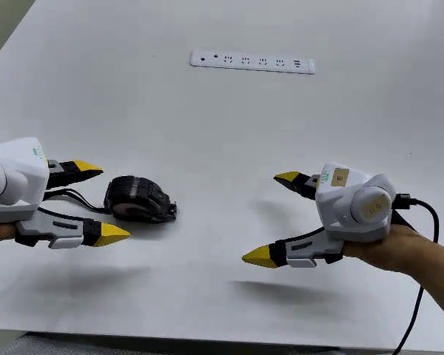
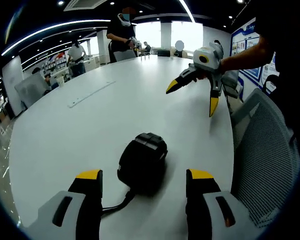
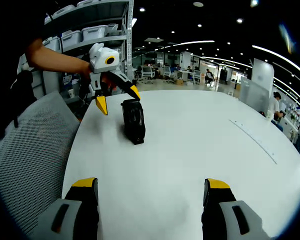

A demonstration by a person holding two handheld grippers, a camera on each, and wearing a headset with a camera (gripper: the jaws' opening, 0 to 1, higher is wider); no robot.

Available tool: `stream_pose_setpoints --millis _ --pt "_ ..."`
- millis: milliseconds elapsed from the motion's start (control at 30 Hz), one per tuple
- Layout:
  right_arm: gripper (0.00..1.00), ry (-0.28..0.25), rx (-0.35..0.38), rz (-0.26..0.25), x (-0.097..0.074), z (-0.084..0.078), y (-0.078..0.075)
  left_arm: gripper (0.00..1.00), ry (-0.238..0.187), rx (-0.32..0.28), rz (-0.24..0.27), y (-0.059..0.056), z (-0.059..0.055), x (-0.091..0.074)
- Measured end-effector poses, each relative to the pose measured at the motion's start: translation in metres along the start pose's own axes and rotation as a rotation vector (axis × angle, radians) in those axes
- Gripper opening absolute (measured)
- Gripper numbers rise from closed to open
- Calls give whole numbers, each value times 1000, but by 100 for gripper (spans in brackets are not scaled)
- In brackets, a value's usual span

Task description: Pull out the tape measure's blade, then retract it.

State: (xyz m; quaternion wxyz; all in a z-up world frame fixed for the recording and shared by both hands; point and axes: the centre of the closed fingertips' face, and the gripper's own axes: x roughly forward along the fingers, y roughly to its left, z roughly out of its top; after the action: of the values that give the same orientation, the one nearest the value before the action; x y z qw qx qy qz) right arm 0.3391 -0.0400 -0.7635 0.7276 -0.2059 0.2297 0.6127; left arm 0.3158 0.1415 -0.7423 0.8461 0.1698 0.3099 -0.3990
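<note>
The tape (image 1: 139, 198) lies on its side on the white worktop (image 1: 207, 111), toward the near-left corner, blade wound in. The left tongs (image 1: 112, 202) stand wide open around its rear, one jaw on each side, holding nothing; whether a jaw touches the case I cannot tell. A thin black strap (image 1: 68, 195) trails from the case back between those jaws. The right tongs (image 1: 261, 217) are also spread wide and empty, well apart from the tape, toward the near-right edge and pointing at it.

The case looks hard, rounded and rubber-skinned, probably dense for its bulk, so it should grip well but may skid on the smooth worktop if pulled unheld. The left tongs should clamp its broad flanks. The nub (image 1: 170, 212) facing right is likely the blade's end tab: small and thin, needing a fine pinch. The blade will be springy and snap back fast.
</note>
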Motion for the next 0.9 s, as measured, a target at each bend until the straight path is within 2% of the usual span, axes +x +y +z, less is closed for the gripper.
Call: stream_pose_setpoints --millis 167,467,700,900 --pt "82 -2 -36 28 10 5 1 58 21 31 -19 3 0 3" --pt "66 -2 -112 89 29 13 5 43 68 102 -77 3 -4 7" --pt "53 -3 -181 140 44 22 9 40 113 158 -117 9 -9 9" --pt "44 1 -226 177 57 29 12 35 139 195 -156 11 -10 11"
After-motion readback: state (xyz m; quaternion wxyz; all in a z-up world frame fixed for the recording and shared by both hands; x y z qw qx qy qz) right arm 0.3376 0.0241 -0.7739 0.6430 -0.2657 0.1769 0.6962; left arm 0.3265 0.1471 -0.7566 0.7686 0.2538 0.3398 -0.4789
